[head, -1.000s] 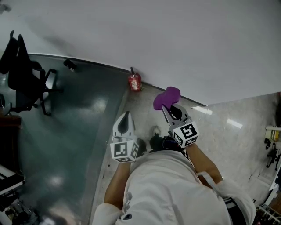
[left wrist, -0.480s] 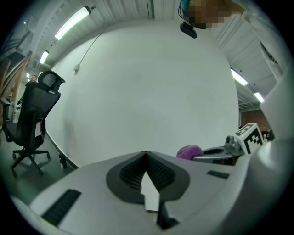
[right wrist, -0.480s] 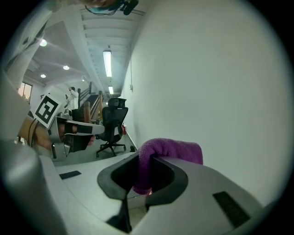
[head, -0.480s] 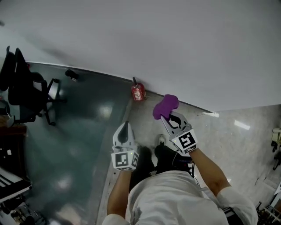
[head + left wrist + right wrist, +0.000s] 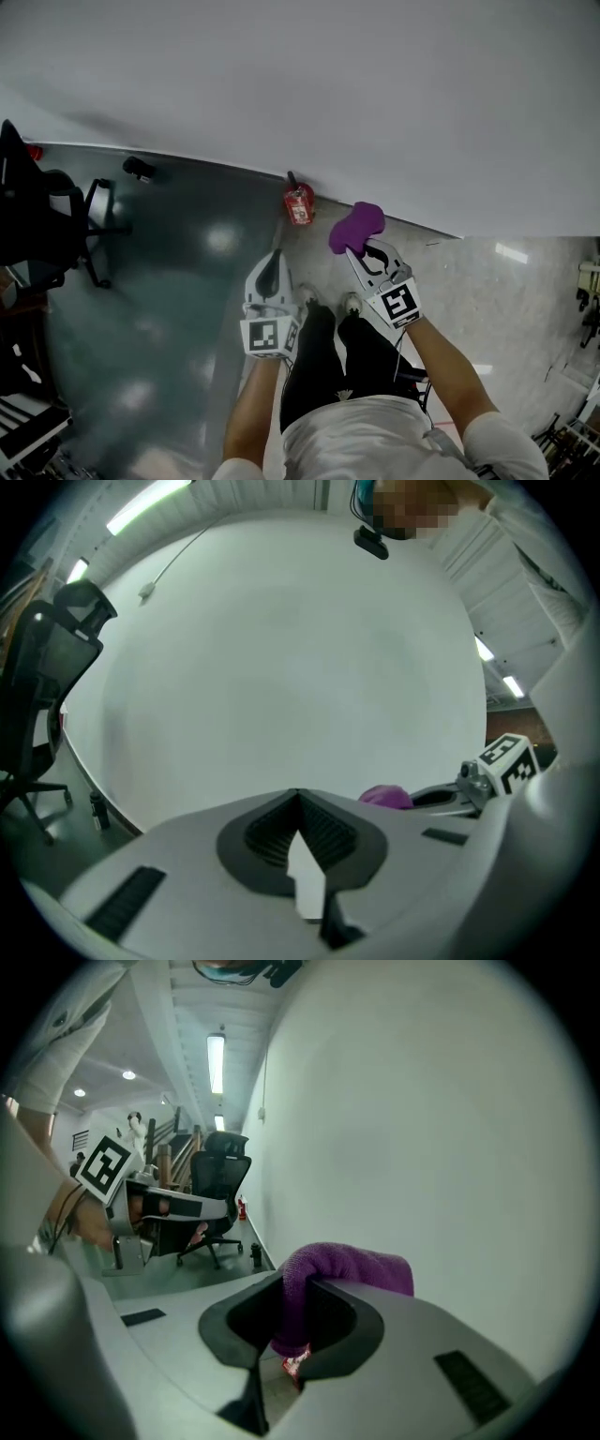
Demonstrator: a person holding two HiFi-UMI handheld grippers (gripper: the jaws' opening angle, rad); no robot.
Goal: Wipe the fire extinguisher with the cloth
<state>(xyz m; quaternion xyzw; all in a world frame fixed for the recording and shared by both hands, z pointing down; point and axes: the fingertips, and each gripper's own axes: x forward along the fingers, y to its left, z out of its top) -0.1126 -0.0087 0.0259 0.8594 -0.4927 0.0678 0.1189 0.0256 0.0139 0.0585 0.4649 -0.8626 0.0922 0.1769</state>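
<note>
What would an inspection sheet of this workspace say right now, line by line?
Surface: floor, pale tile at right, dark and glossy at left.
Job's things: fire extinguisher, red, upright at the foot of the wall; purple cloth to its right, apart from it.
Clutter: small dark object on the floor by the wall.
Grippers: left claw shut, empty; right claw shut on the purple cloth.
Cables: nothing seen.
Surroundings: black office chair at left.
</note>
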